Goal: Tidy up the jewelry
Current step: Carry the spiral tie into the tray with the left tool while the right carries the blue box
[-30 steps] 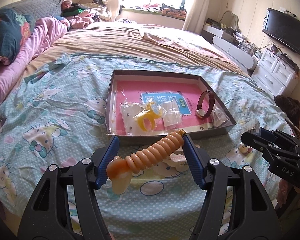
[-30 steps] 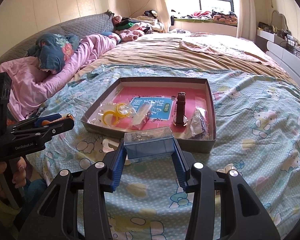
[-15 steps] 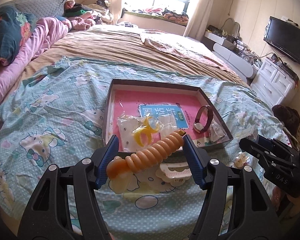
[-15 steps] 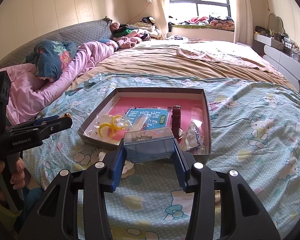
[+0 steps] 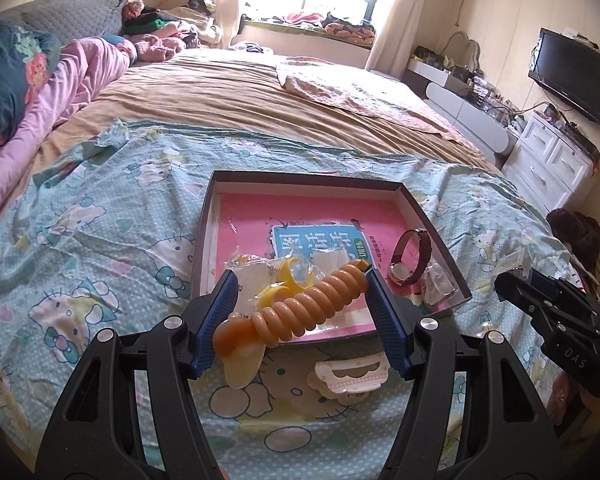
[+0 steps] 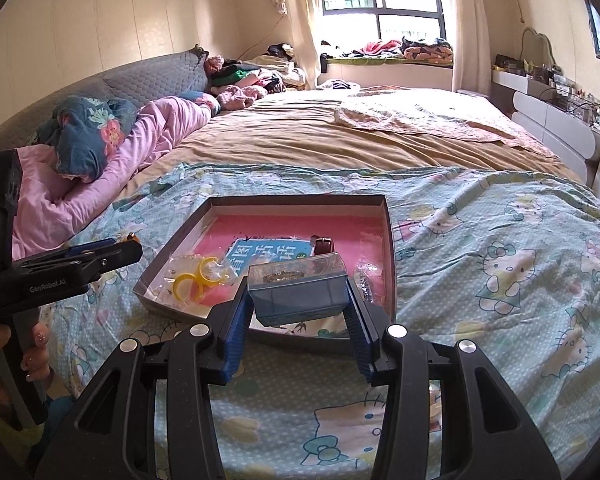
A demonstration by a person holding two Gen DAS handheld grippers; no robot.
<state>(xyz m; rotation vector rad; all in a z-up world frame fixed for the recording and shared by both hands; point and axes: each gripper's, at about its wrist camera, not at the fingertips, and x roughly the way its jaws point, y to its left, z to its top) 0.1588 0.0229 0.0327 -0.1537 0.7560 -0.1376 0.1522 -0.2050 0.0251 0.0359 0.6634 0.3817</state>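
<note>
Both loads held before the shallow pink-lined cardboard tray [image 5: 416, 216].
Left gripper [image 5: 300, 300] clamps the orange spiral hair clip [image 5: 312, 306] crosswise; right gripper [image 6: 298, 300] clamps the clear blue-based jewelry box [image 6: 298, 288].

Glossy, ribbed orange plastic spiral hair tie [image 5: 312, 307]. Clear, smooth blue-tinted plastic box [image 6: 298, 292]. Matt grey cardboard tray [image 5: 300, 184] lined in pink paper. Soft, crumpled cartoon-print cotton sheet [image 5: 100, 240]. Crinkly transparent plastic bags [image 6: 204, 276].
</note>
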